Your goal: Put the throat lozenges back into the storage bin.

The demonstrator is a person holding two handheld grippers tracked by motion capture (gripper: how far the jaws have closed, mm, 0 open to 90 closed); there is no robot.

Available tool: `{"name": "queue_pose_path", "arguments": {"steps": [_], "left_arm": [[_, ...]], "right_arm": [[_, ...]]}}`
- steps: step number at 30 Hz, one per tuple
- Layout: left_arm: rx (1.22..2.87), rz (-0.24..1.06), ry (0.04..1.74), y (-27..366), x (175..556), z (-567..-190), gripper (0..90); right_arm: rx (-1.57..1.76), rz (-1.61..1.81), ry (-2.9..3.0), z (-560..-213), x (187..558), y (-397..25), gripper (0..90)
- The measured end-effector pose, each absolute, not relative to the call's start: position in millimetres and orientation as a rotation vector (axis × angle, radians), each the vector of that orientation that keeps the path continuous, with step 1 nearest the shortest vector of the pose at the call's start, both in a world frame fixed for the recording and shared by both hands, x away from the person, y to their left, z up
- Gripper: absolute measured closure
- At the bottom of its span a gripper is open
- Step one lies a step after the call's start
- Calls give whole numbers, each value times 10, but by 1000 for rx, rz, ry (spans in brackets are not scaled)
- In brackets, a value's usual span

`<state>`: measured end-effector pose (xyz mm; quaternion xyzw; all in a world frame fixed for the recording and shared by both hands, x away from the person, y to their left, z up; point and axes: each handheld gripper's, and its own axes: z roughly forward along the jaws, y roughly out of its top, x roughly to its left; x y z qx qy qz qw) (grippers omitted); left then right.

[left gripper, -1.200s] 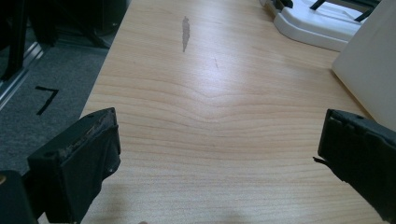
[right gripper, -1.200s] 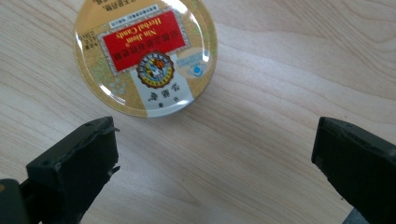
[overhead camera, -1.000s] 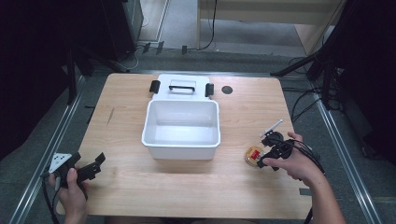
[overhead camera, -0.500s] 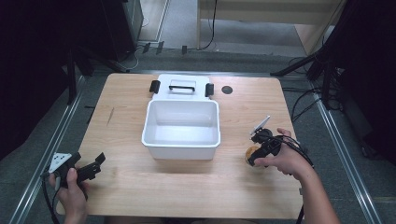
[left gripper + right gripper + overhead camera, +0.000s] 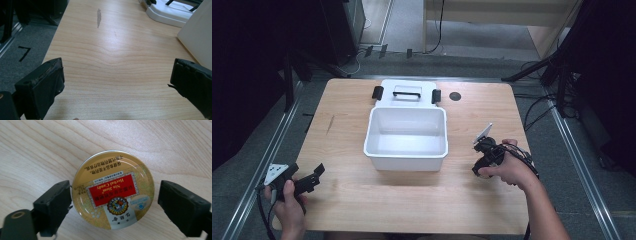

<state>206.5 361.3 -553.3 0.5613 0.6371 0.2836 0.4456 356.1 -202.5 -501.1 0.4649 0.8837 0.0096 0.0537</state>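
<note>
Right hand (image 5: 507,170) pointed the right gripper (image 5: 113,207) straight down over one candy tin (image 5: 113,190) lying on the table (image 5: 492,210), right of the bin (image 5: 407,137). Jaws wide apart, straddling the tin, left jaw about touching. Left gripper (image 5: 117,82) low at the near-left edge, jaws open, empty. One bin, one lid (image 5: 407,92).

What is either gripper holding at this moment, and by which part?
Nothing is held yet. The right gripper straddles the round gold-and-red candy tin lying on the wooden table, jaws open at opposite sides of its rim, a gap showing at one. The left gripper is open over bare wood.
</note>
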Motion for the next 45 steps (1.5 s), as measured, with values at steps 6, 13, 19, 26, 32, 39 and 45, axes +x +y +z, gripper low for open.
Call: {"name": "queue_pose_path", "arguments": {"steps": [6,13,19,26,32,39,45], "left_arm": [[1389,700,1579,3616,2064,-5533,0],[1389,700,1580,3616,2065,-5533,0],[1390,701,1579,3613,2065,-5533,0],[1389,701,1578,3615,2065,-5533,0],[1388,704,1579,3615,2063,-5533,0],[1390,705,1580,3613,2065,-5533,0],[1389,706,1579,3611,2063,-5532,0]], "right_arm": [[1463,25,2658,-5048,3595,-2028,167],[1479,40,2661,-5060,3591,-2040,204],[1465,59,2668,-5064,3583,-2053,208],[1463,105,2677,-5008,3590,-2093,210],[1451,132,2682,-4917,3606,-2097,211],[1433,166,2685,-4778,3639,-2116,211],[1388,181,2697,-4670,3668,-2116,211]]}}
